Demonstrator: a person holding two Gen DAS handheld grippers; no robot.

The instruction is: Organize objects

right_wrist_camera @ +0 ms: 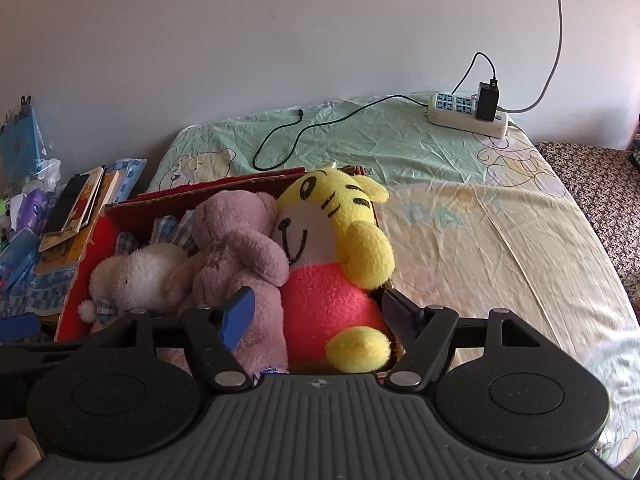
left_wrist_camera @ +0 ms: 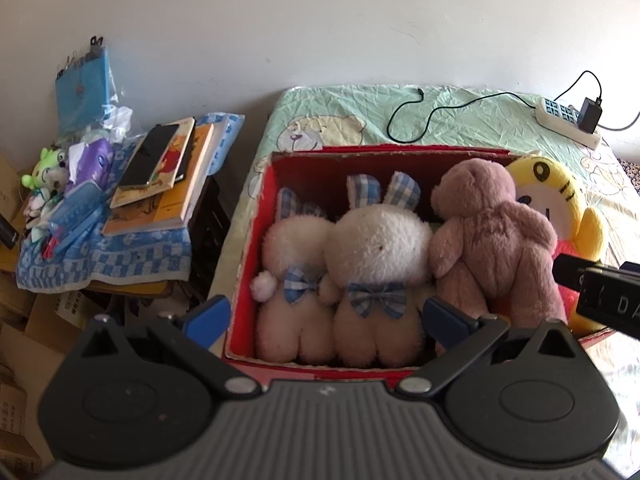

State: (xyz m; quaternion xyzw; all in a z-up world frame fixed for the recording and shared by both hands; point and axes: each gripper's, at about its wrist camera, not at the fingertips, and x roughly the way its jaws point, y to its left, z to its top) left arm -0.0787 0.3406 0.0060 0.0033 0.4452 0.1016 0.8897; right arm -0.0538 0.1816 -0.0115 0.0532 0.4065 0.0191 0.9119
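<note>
A red cardboard box (left_wrist_camera: pixel 256 236) (right_wrist_camera: pixel 76 292) stands on the bed and holds plush toys side by side. Two white bunnies with blue plaid ears and bows (left_wrist_camera: pixel 296 264) (left_wrist_camera: pixel 380 256) fill its left and middle. A mauve teddy bear (left_wrist_camera: pixel 492 232) (right_wrist_camera: pixel 236 248) lies to their right. A yellow tiger in a red top (left_wrist_camera: pixel 548 196) (right_wrist_camera: pixel 332 248) fills the box's right end. My left gripper (left_wrist_camera: pixel 326 314) is open, just in front of the bunnies. My right gripper (right_wrist_camera: pixel 320 316) is open around the tiger's red belly without pinching it.
A white power strip (right_wrist_camera: pixel 466 114) with a black charger and cable (right_wrist_camera: pixel 304 132) lies at the back of the bed (right_wrist_camera: pixel 500 232). Left of the bed, a checked cloth (left_wrist_camera: pixel 120 260) carries stacked books (left_wrist_camera: pixel 168 176), a phone and small items. Cardboard boxes (left_wrist_camera: pixel 24 344) sit below.
</note>
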